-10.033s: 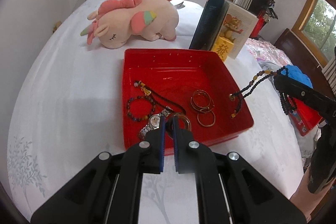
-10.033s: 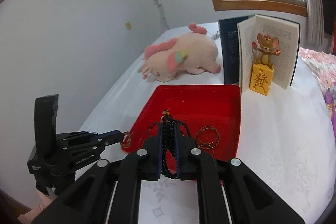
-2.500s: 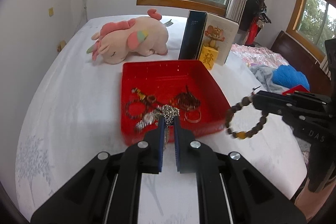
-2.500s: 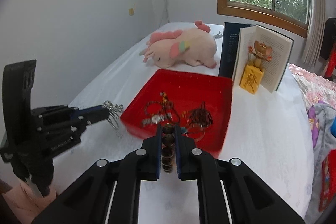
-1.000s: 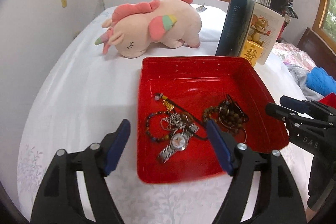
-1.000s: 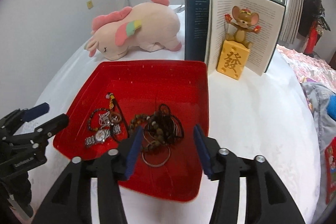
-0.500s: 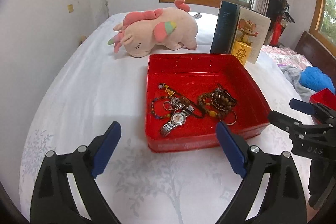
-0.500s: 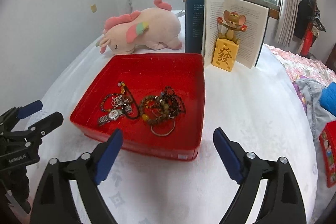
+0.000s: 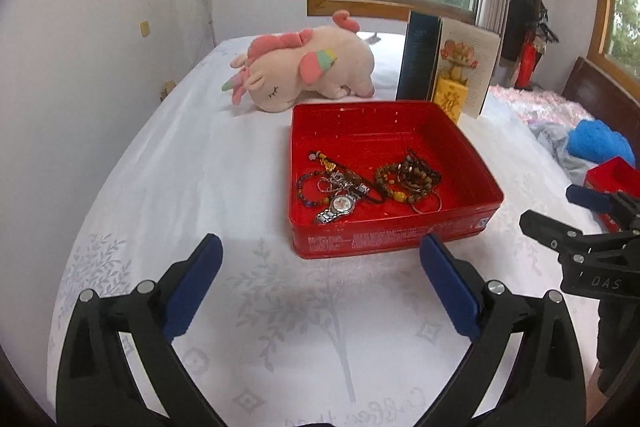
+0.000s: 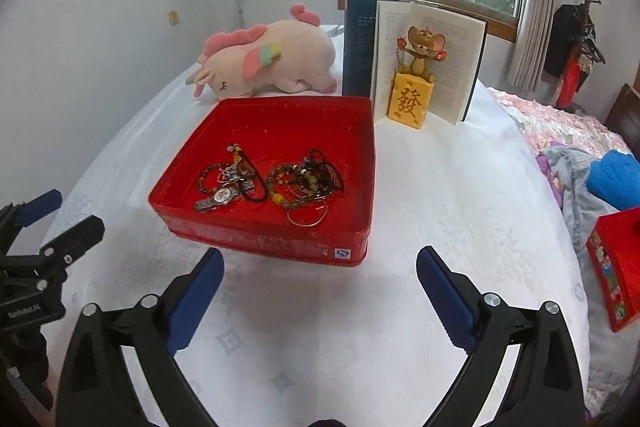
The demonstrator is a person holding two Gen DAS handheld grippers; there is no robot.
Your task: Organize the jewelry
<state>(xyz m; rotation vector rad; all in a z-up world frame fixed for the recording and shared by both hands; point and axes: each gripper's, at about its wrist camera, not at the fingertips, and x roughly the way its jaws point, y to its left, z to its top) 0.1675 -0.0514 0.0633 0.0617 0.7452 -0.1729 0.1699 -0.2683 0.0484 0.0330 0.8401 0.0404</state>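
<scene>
Red tin of jewelry lies ahead of both grippers — left, right, marked "DAS" — jaws opening, empty.

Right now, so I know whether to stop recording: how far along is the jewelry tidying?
Looks nearly done. The watch, bead bracelets and bangles all lie inside the red tin. Nothing is in hand: the left claw and right claw are opening, with nothing between their jaws. No loose jewelry shows on the white bedspread, so little seems left.
</scene>
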